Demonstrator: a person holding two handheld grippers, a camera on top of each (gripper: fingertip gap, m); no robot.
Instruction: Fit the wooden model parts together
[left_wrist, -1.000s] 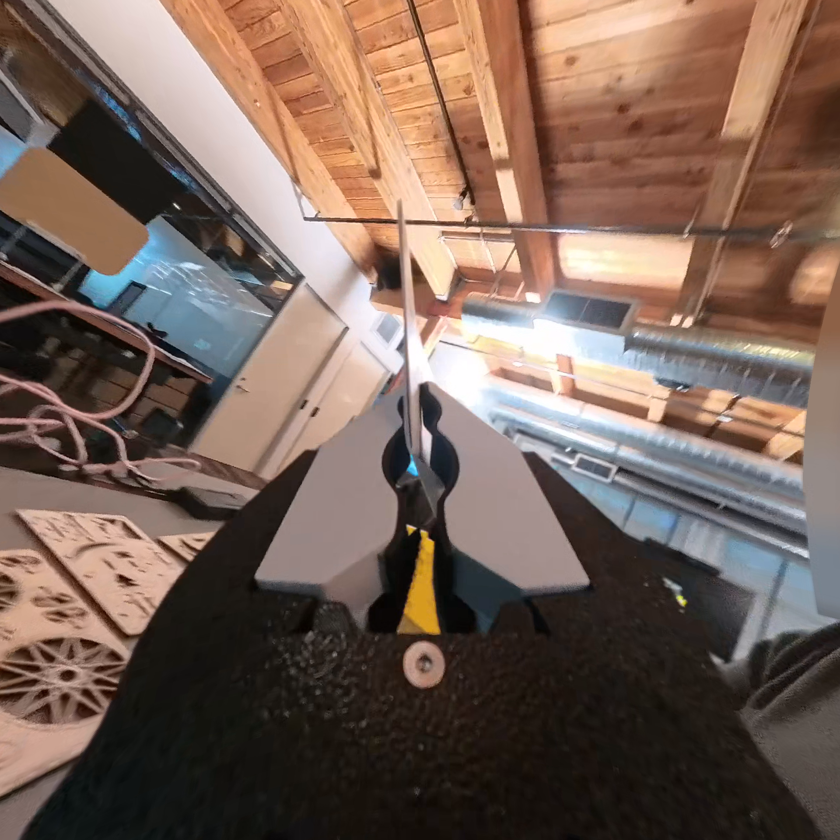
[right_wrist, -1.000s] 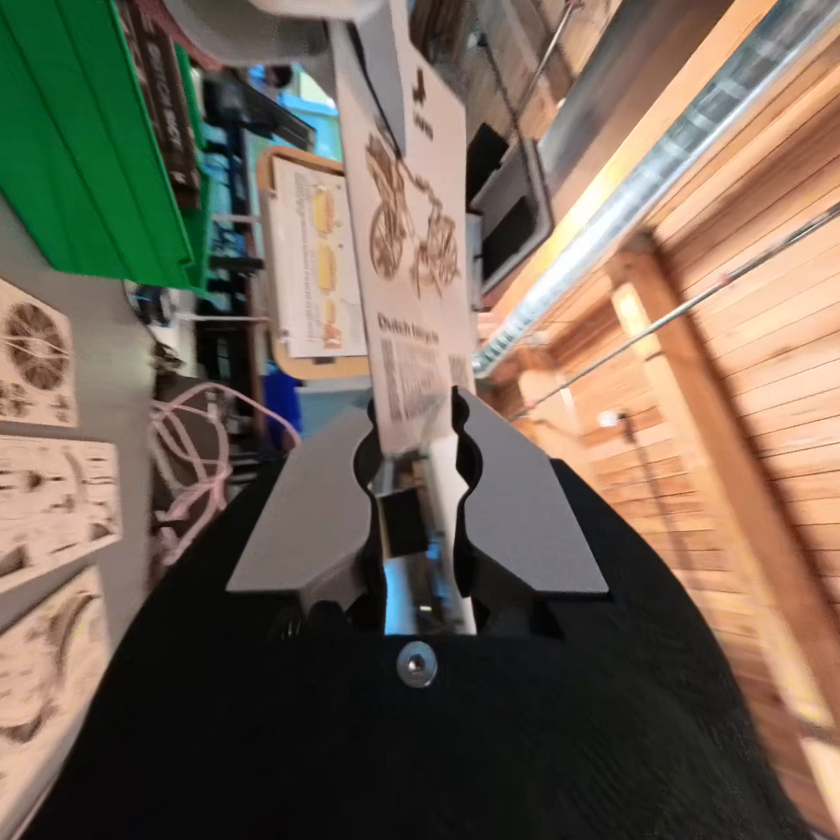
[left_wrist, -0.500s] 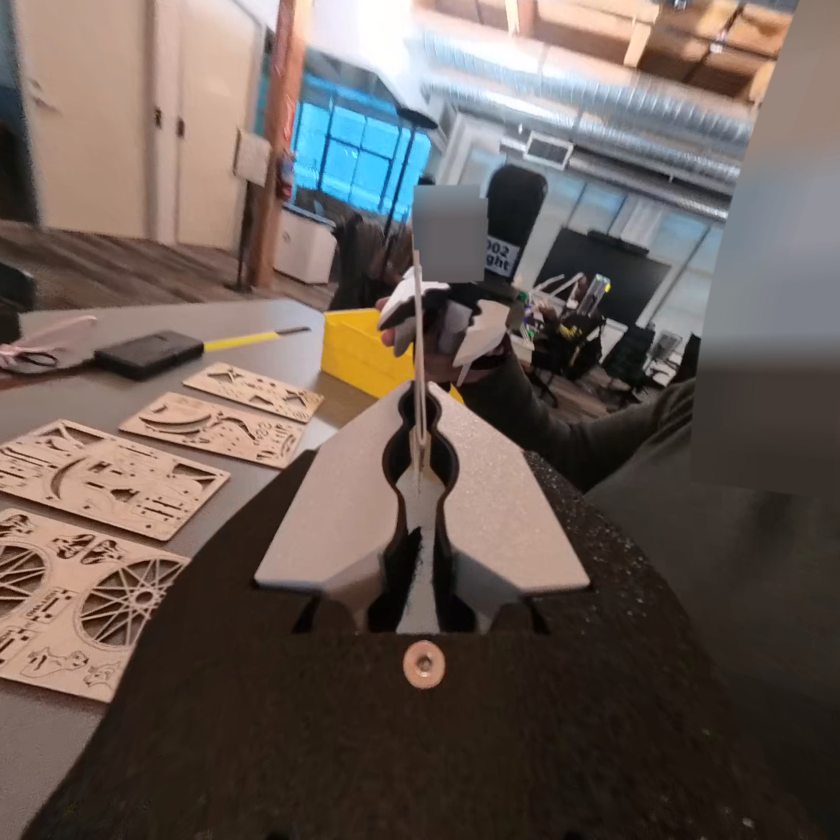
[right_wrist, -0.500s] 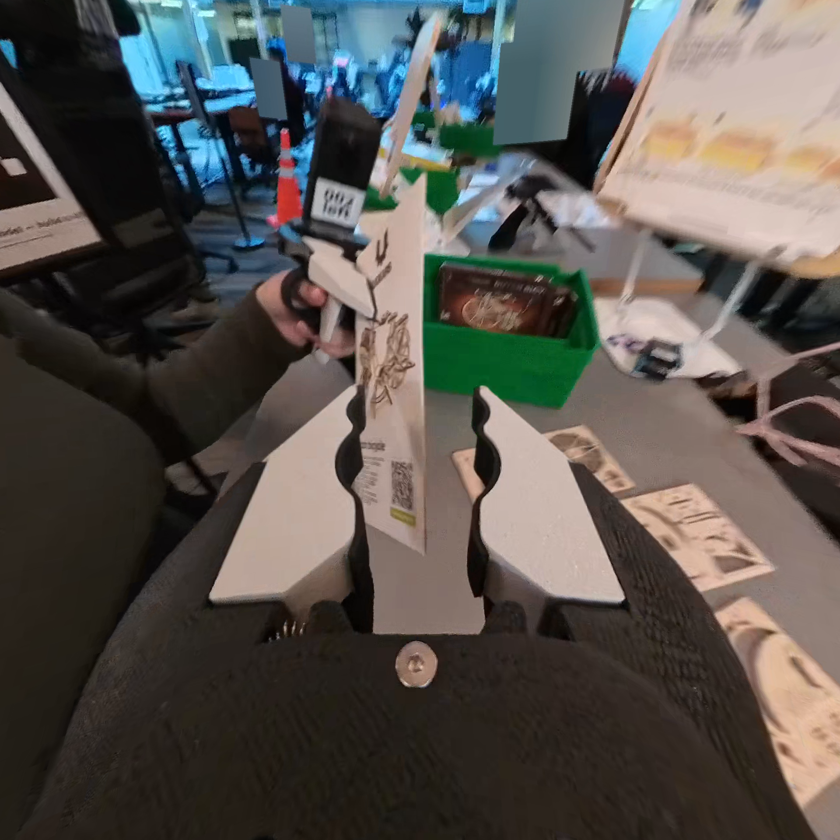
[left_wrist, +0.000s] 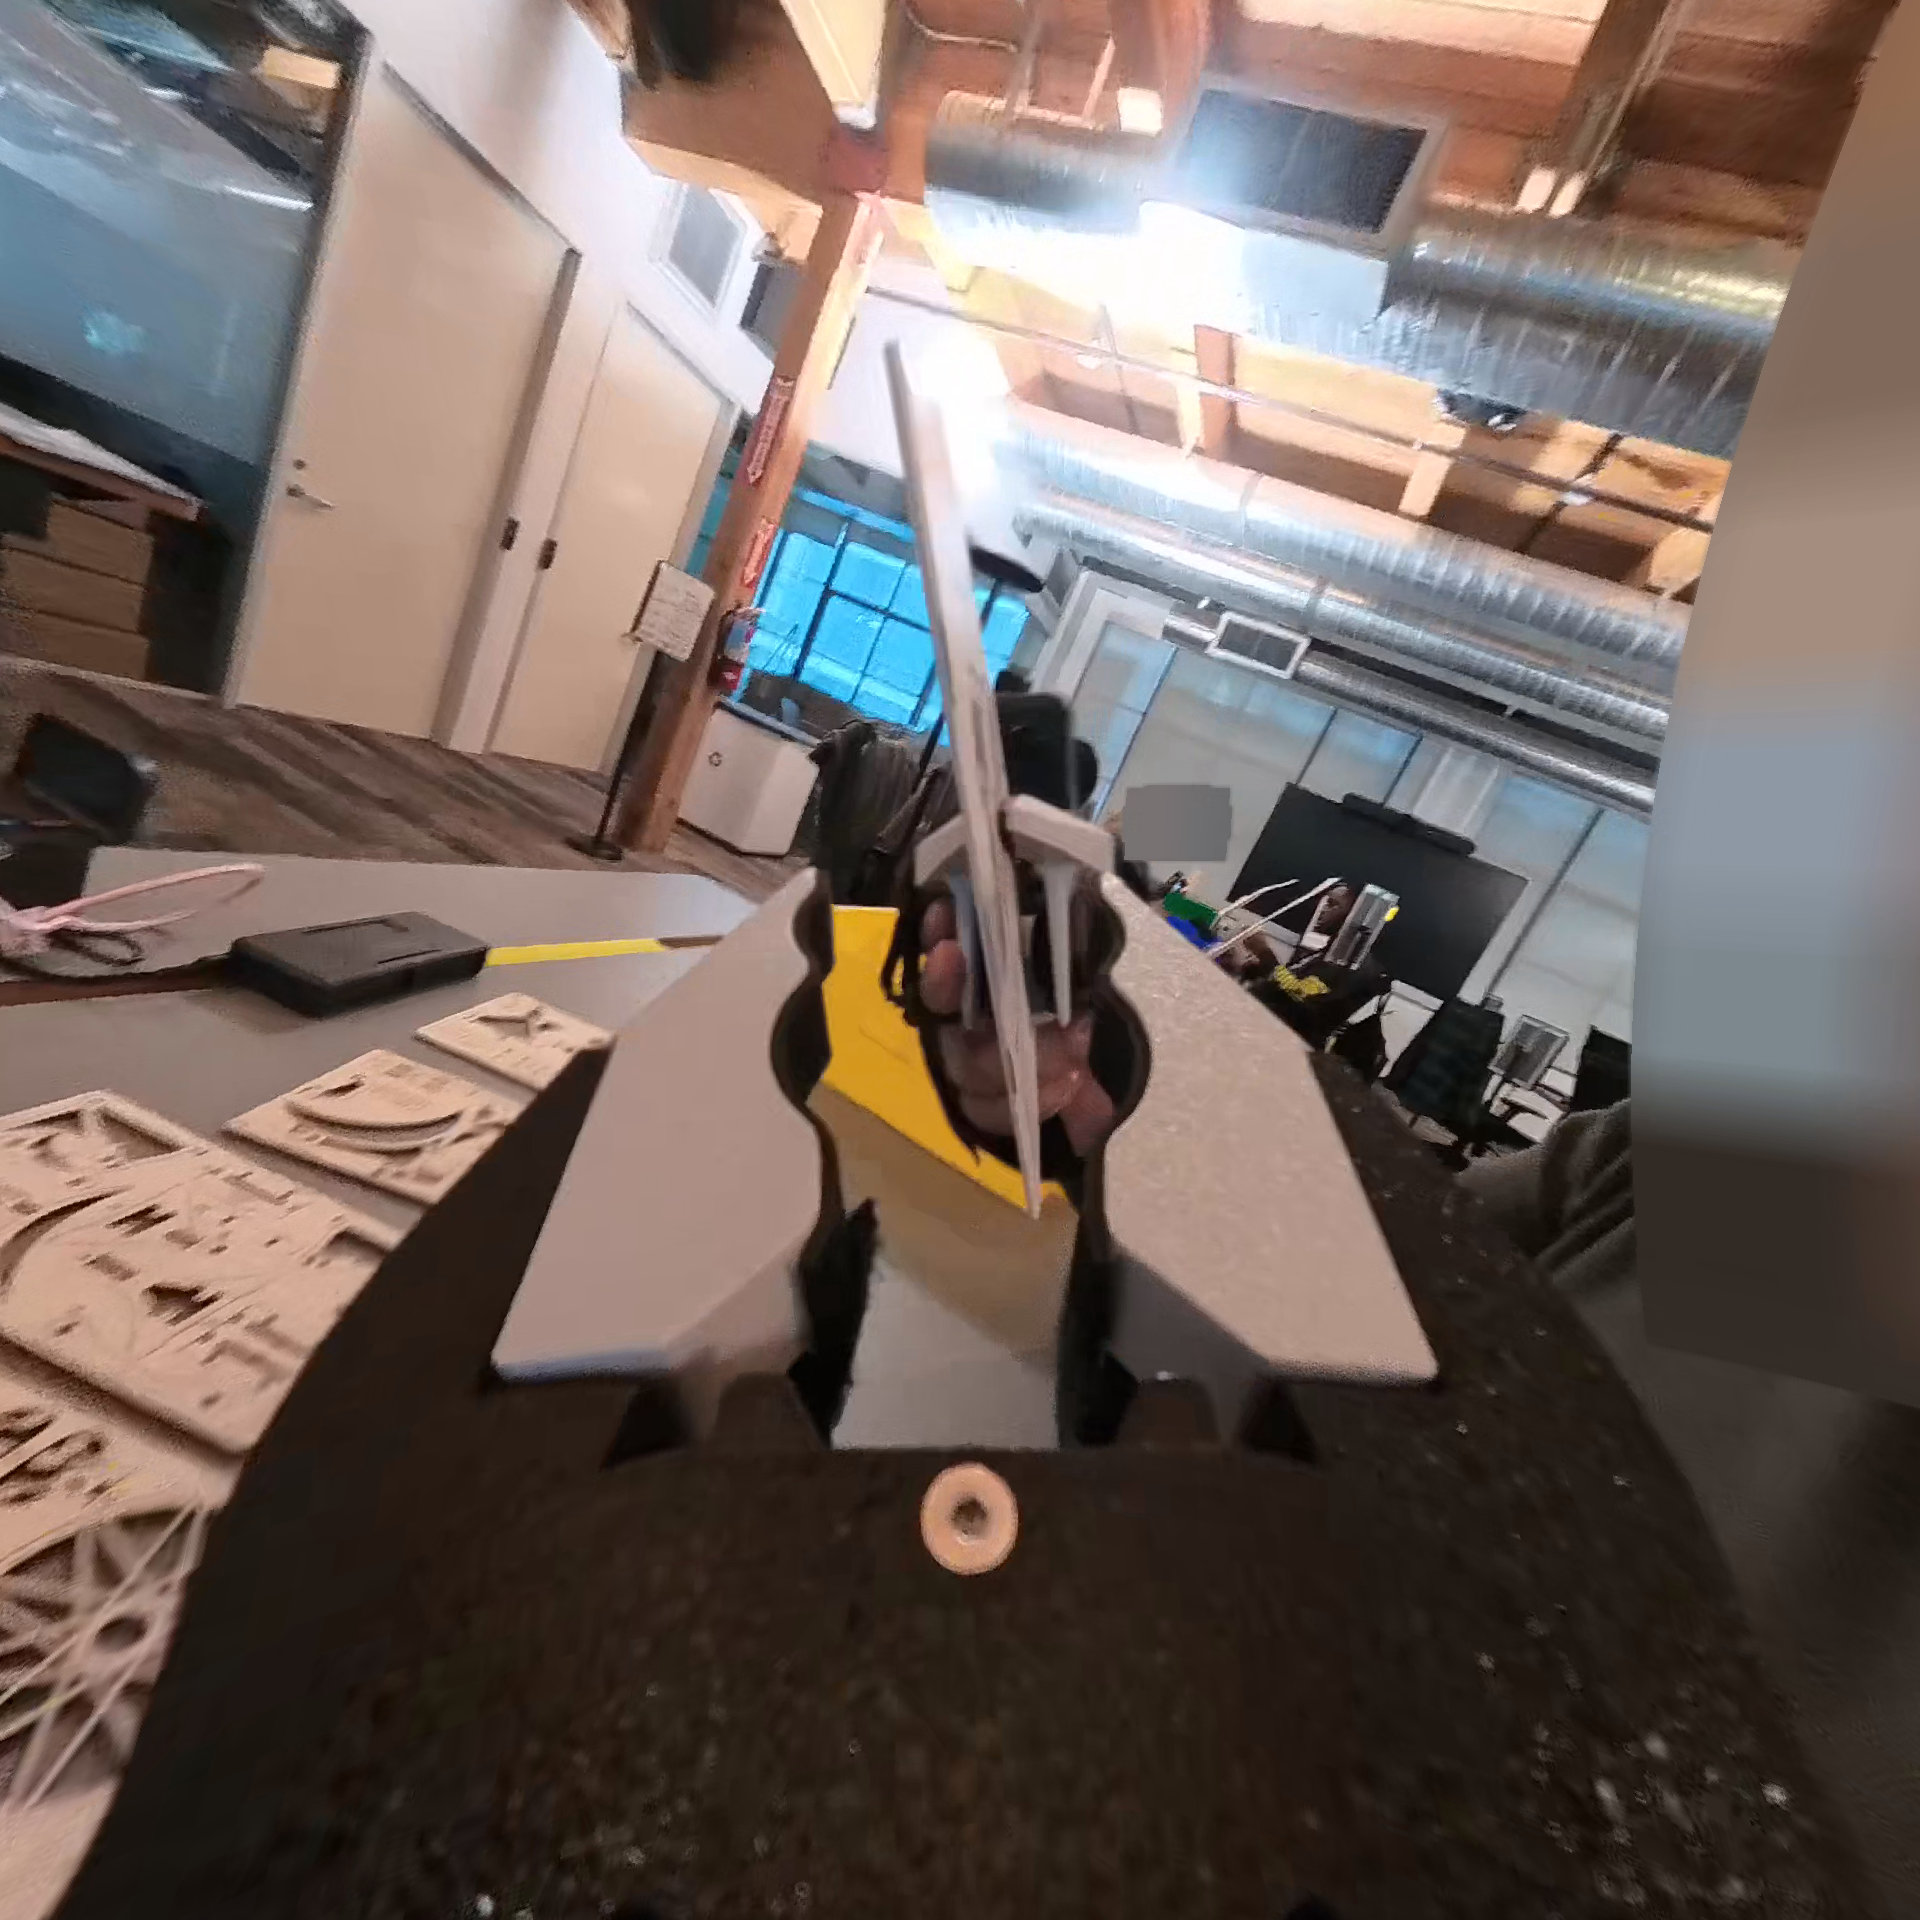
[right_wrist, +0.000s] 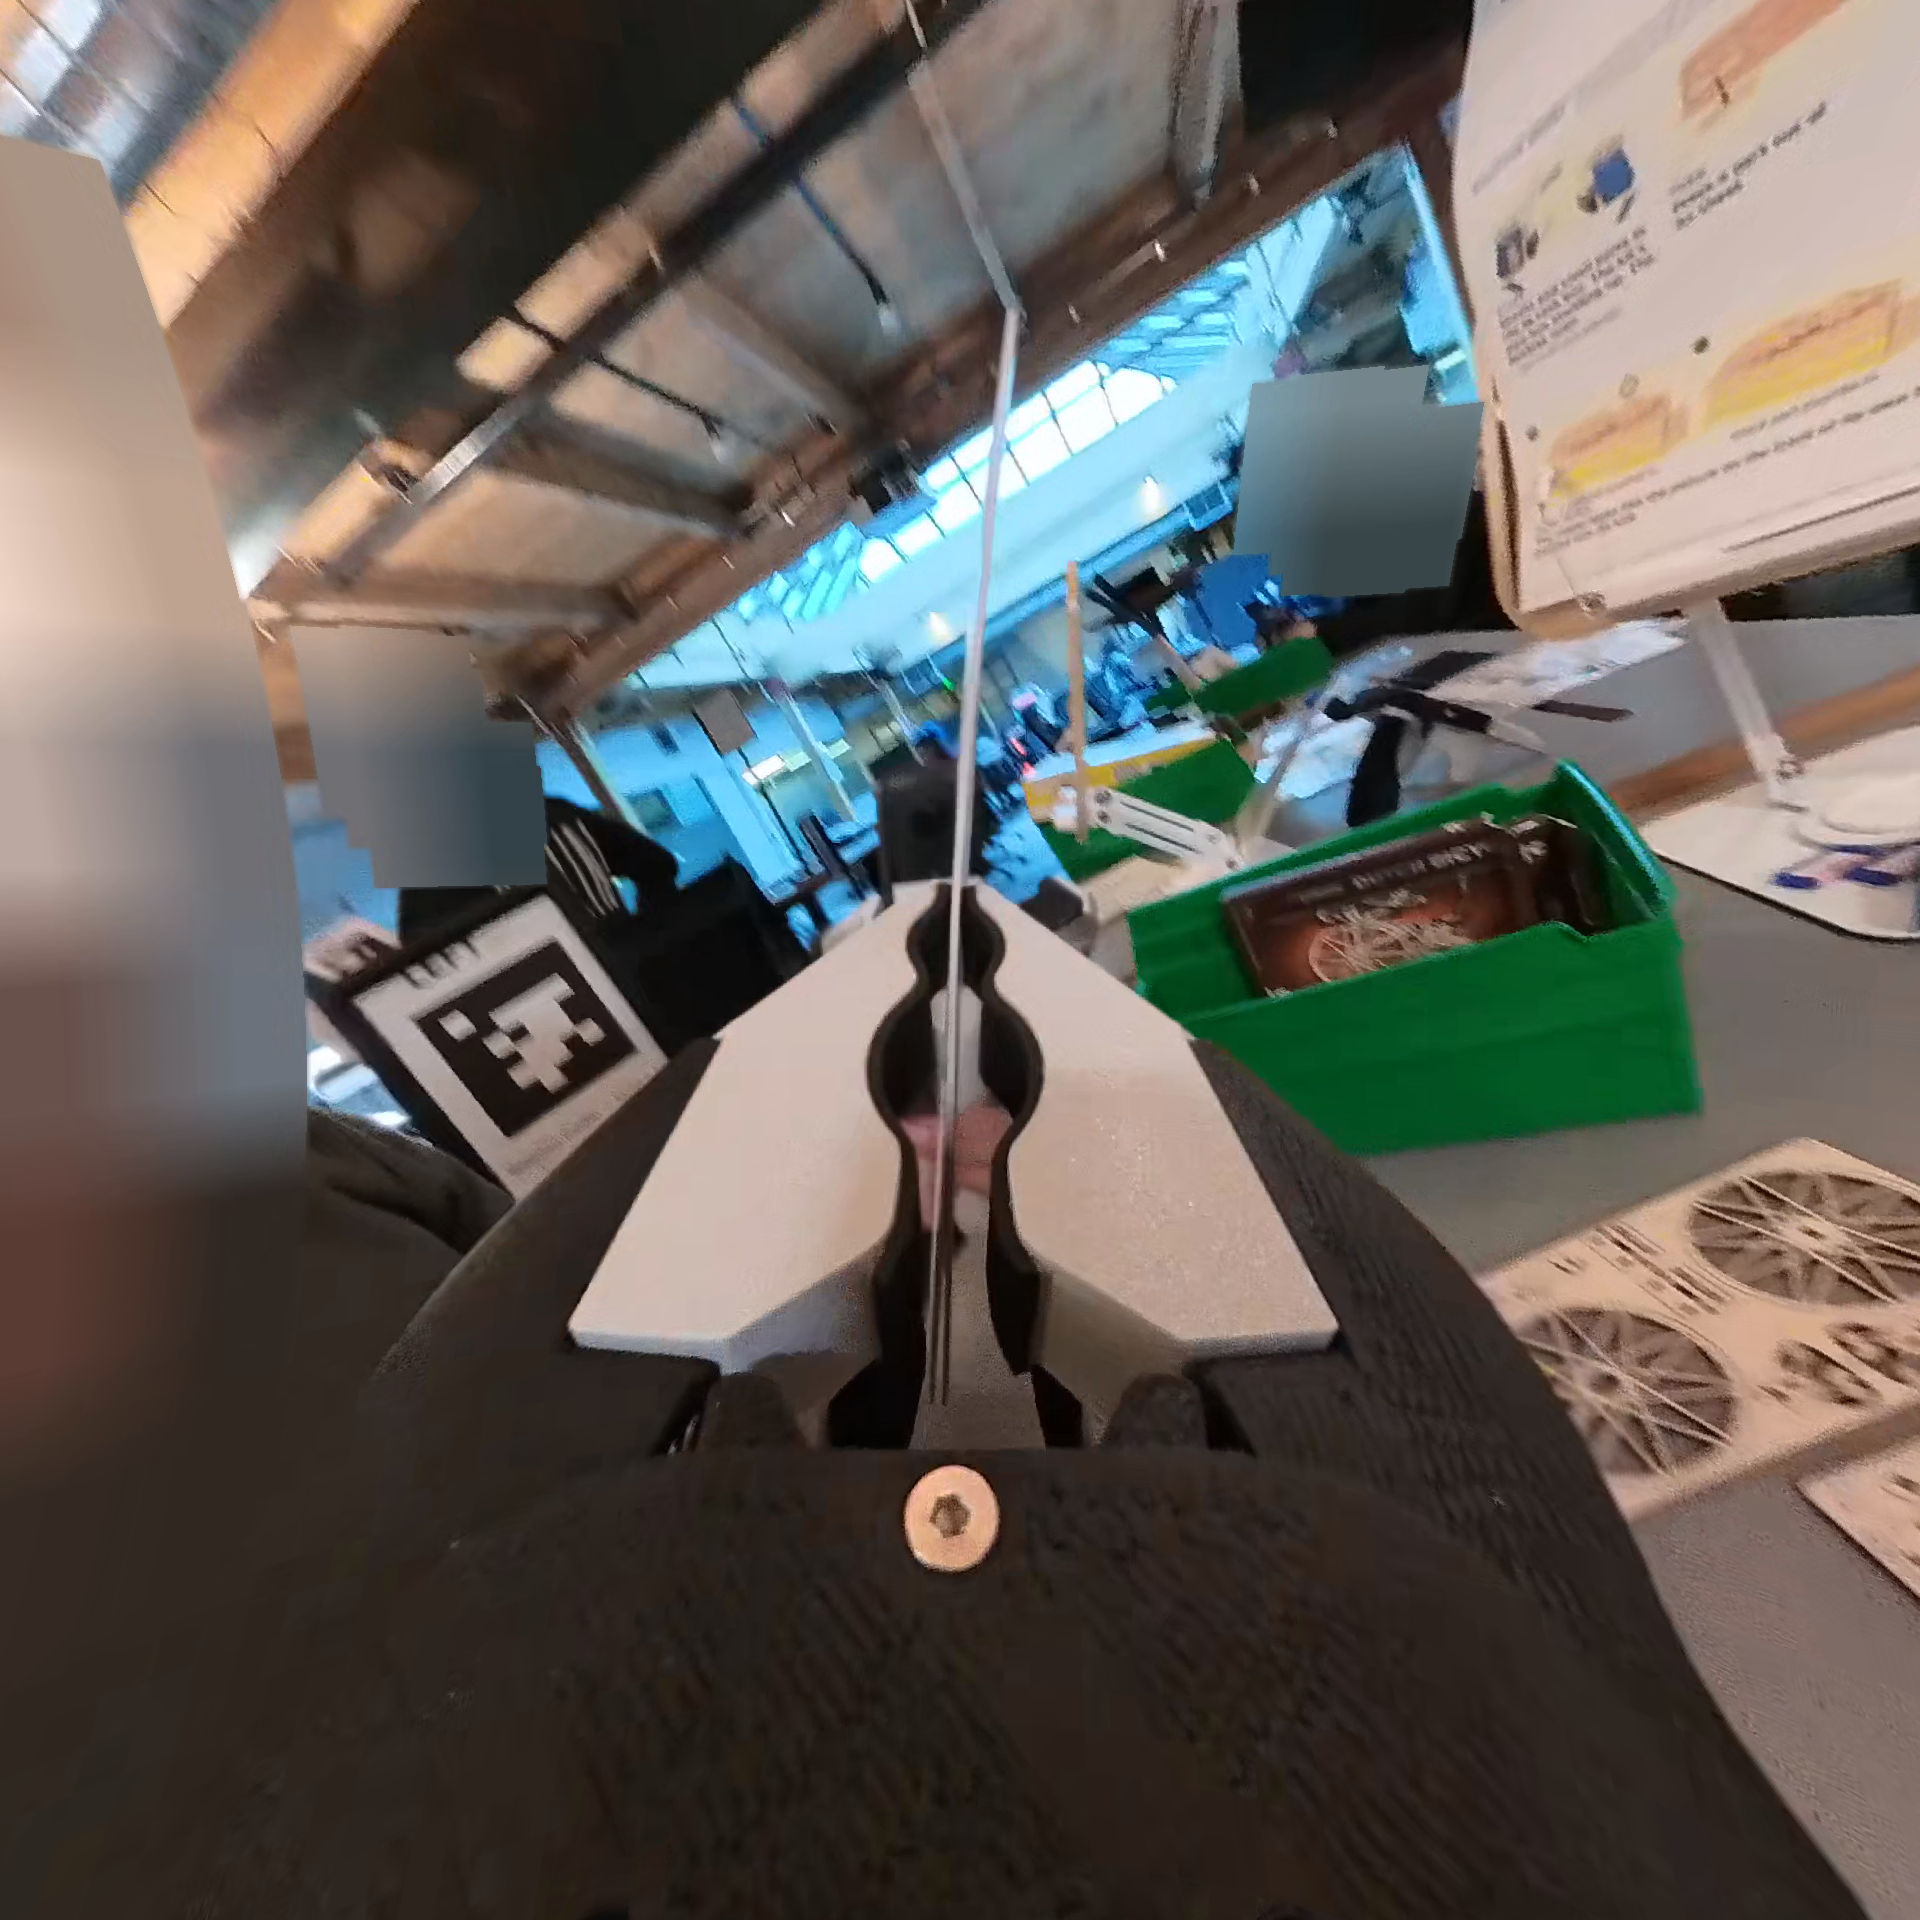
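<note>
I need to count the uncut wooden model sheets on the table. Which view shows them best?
The left wrist view: several laser-cut wooden sheets lie in a row on the grey table, though blurred. The right wrist view shows only the wheel sheet and a corner of another at its right edge, also blurred.

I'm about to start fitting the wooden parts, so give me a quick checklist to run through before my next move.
1. Right hand-held gripper shut on the thin card: ok.
2. Left hand-held gripper open, holding nothing: ok.
3. Card's lower corner clear of the left fingers: cannot tell; it looks close to one.
4. Wooden sheets lying flat on the table: ok.
5. A wooden part held in either gripper: not ok, none held.
</note>
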